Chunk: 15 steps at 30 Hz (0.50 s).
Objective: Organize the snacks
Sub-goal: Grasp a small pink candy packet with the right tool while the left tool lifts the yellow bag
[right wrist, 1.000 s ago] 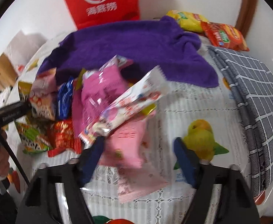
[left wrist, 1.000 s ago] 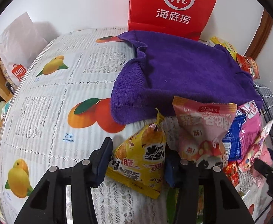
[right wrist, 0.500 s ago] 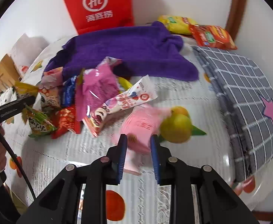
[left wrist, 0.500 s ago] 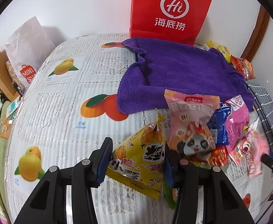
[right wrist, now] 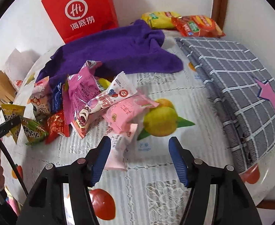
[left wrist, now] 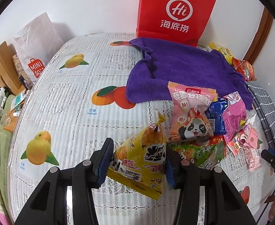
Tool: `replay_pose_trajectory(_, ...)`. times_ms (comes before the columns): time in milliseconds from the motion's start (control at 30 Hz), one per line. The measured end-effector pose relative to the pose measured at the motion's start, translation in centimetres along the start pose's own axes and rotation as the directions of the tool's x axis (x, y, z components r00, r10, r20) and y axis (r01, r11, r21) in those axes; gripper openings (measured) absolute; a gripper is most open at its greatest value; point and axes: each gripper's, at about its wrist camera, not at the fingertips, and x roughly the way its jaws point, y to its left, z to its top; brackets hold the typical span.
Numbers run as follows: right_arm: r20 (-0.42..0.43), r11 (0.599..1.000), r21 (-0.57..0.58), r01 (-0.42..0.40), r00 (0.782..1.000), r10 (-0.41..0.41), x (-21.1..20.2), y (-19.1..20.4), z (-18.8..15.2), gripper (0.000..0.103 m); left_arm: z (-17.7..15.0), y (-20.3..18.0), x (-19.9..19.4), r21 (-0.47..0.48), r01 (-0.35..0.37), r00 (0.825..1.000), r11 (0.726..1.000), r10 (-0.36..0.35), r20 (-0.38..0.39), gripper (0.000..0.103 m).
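We note table [left wrist: 66, 97] under fruit-print cover; purple towel [left wrist: 184, 71] at far side, red paper bag [left wrist: 175, 13] upright behind it. Snack pile [right wrist: 77, 101] lies at towel's near edge. Left gripper [left wrist: 137, 162]: jaws partly closed, pads pressing yellow triangular snack pack [left wrist: 143, 161], just beside pile. Right gripper [right wrist: 139, 159]: jaws opening, nothing gripped; pale pink packet [right wrist: 118, 150] lies on table beside left finger.
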Motion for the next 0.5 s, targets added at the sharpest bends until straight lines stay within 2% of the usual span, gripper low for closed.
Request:
replay_pose_trajectory(100, -0.038, 1.0, -0.008, -0.027, 0.999, 0.026, 1.3, 1.0, -0.2, 0.064, 0.1, -0.1, 0.2, 0.005, -0.002, 1.0, 1.0, 0.002, -0.004, 0.047)
replay_pose_trajectory(200, -0.062, 0.999, -0.051, -0.016, 0.998, 0.013, 2.8, 2.4, -0.5, 0.064, 0.3, -0.3, 0.5, 0.006, 0.002, 1.0, 1.0, -0.002, -0.009, 0.047)
replay_pose_trajectory(333, -0.027, 0.996, -0.084, 0.036, 0.999, -0.038, 3.5, 3.3, -0.7, 0.064, 0.3, -0.4, 0.8, 0.015, 0.001, 1.0, 1.0, 0.0, -0.015, 0.047)
replay_pose_trajectory(400, -0.021, 0.994, -0.098, 0.049, 0.998, -0.051, 3.6, 3.4, -0.7, 0.054, 0.3, -0.4, 0.8, 0.017, 0.001, 1.0, 1.0, -0.001, -0.015, 0.047)
replay_pose_trajectory(500, -0.016, 0.989, -0.134, 0.066, 0.997, -0.069, 3.3, 3.7, -1.1, 0.046, 0.2, -0.4, 0.7, 0.016, 0.003, 1.0, 1.0, -0.003, -0.013, 0.047)
